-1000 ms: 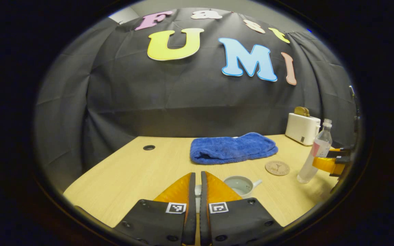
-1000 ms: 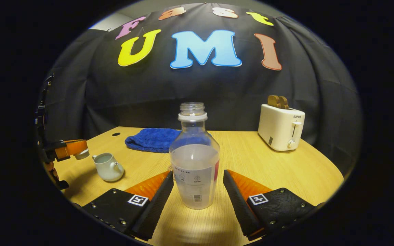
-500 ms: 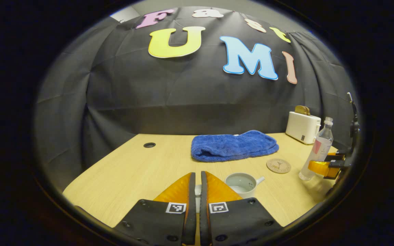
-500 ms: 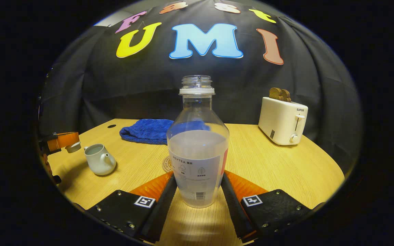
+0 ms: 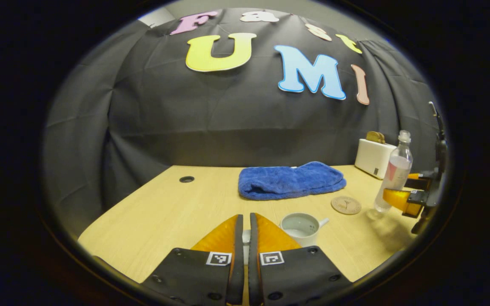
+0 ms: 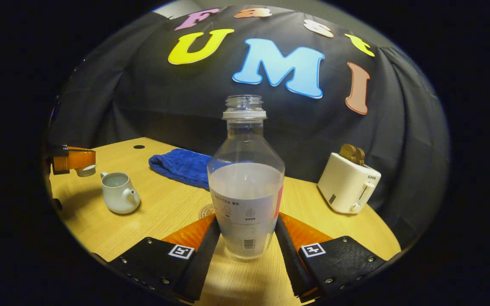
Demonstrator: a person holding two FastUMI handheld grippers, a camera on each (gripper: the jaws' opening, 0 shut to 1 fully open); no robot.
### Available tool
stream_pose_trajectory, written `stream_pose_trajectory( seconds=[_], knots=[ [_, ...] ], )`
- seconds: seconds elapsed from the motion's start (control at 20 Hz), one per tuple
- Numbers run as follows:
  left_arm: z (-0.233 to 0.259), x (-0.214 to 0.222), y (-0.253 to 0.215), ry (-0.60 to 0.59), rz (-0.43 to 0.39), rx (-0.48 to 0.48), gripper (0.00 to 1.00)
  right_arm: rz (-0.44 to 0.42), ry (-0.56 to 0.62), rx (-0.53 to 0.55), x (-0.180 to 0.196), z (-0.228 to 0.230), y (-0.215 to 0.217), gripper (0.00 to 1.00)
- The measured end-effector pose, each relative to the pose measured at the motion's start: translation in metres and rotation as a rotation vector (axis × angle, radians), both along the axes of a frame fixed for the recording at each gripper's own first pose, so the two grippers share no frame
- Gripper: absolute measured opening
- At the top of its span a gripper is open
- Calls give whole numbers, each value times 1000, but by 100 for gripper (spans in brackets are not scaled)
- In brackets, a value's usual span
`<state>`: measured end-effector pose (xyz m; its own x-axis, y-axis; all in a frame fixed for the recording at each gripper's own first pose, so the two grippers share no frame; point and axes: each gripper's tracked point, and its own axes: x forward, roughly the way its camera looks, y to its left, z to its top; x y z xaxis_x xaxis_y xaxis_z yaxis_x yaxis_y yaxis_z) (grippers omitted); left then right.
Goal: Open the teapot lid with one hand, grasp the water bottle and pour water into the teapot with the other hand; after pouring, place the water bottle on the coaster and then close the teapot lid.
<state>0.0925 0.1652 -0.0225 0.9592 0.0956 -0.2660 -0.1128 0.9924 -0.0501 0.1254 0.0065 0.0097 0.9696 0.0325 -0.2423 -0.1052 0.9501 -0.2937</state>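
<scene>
Lifted off the table (image 6: pixel 160 212) since a second ago, the water bottle (image 6: pixel 245 187) sits clamped in the right claw (image 6: pixel 245 238), while the left claw (image 5: pixel 243 238) pinches the teapot lid (image 6: pixel 86 171) above the open teapot (image 6: pixel 118 198).

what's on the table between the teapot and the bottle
The coaster lies between the teapot and the bottle in the left gripper view, nearer the bottle. The rest of that stretch of table is bare wood.

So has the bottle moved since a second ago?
Yes. In the left gripper view the bottle has risen: its cap now stands above the toaster.
</scene>
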Motion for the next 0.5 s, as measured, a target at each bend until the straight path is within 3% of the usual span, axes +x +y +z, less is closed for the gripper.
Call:
stream_pose_trajectory(
  seconds=[0.5],
  knots=[
    [0, -14, 17, 1, 27, -5, 11, 98, -109, -405, 33, 30, 37, 76]
  ],
)
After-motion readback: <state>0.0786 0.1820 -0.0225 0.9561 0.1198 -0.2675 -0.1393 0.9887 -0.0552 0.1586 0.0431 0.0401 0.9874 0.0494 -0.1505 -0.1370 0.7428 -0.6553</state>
